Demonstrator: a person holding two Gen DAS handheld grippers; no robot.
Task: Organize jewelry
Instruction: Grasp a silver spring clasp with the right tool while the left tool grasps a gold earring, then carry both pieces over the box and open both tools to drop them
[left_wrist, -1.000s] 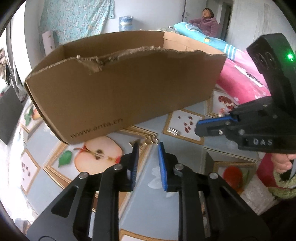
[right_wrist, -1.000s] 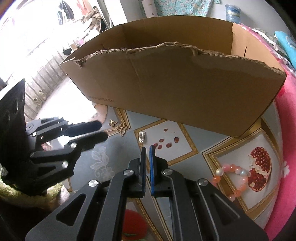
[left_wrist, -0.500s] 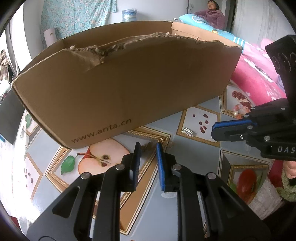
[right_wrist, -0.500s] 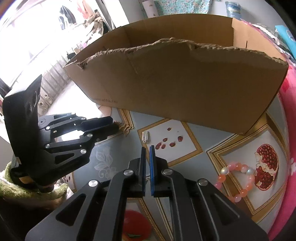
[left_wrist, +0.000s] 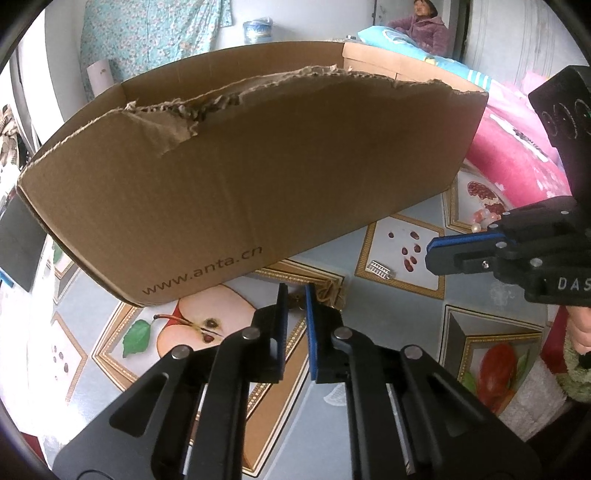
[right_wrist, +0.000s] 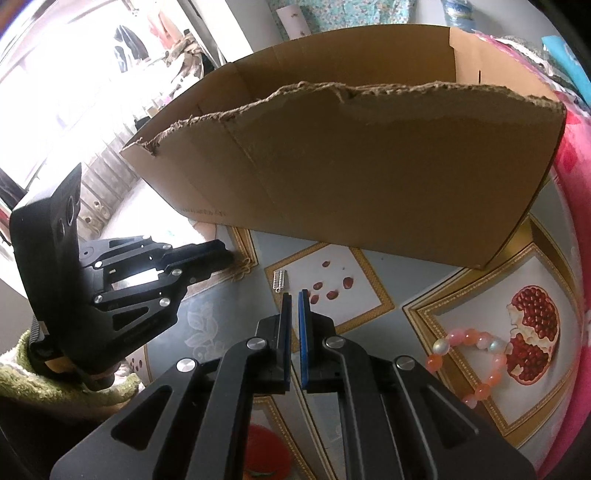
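A gold chain (left_wrist: 330, 291) lies bunched on the fruit-print tablecloth by the foot of the cardboard box (left_wrist: 258, 166). My left gripper (left_wrist: 295, 296) is down at it with its jaws closing. A bit of gold shows in the narrow gap, and the pads are not seen pressing on it. From the right wrist view, the left gripper (right_wrist: 226, 254) has its tips at the chain (right_wrist: 244, 266). My right gripper (right_wrist: 294, 294) hovers shut and empty near a small silver piece (right_wrist: 279, 279). A pink bead bracelet (right_wrist: 469, 363) lies to its right.
The tall torn-rimmed box (right_wrist: 369, 166) walls off the far side of the table. Pink bedding (left_wrist: 517, 155) borders the right edge. A person (left_wrist: 424, 26) sits far back. The silver piece (left_wrist: 380, 269) and the bracelet (left_wrist: 484, 218) lie near the right gripper (left_wrist: 432, 254).
The left gripper's jaws have narrowed and it has edged forward to the gold chain by the box. The right gripper stays shut and has hardly moved.
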